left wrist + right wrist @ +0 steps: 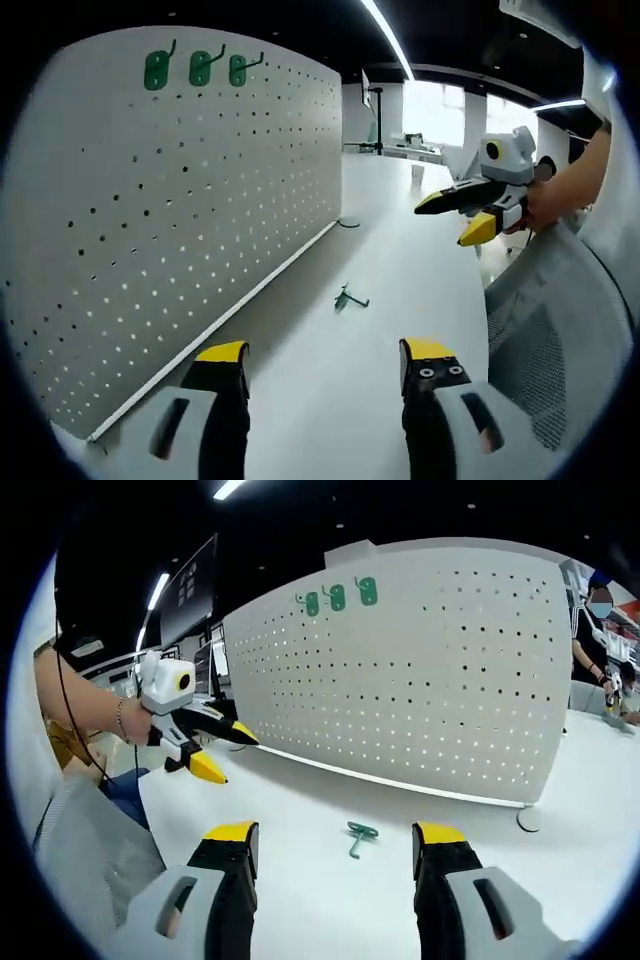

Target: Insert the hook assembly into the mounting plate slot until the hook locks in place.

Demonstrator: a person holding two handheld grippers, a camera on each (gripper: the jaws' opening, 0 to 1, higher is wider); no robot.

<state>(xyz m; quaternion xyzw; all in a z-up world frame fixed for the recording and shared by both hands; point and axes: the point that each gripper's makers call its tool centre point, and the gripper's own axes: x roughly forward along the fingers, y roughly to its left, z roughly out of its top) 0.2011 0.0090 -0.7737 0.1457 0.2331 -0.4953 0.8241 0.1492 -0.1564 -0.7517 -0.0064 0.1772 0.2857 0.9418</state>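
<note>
Nearest the right hand-held gripper (332,848), jaws spread wide and holding nothing, a green hook (359,835) lies flat on the white surface (300,810). Its thin, low shape could slip or skate away under a shallow pinch. Left hand-held gripper (322,365), also wide and unladen, could collide. Farther off, the pegboard (420,680) carries three mounted hooks (338,598); misaligned pegs would not lock.

A small green hook assembly (349,298) lies flat and loose on the white table, near the foot of the upright white pegboard (200,200), where three more green hooks (199,68) hang in a row.
</note>
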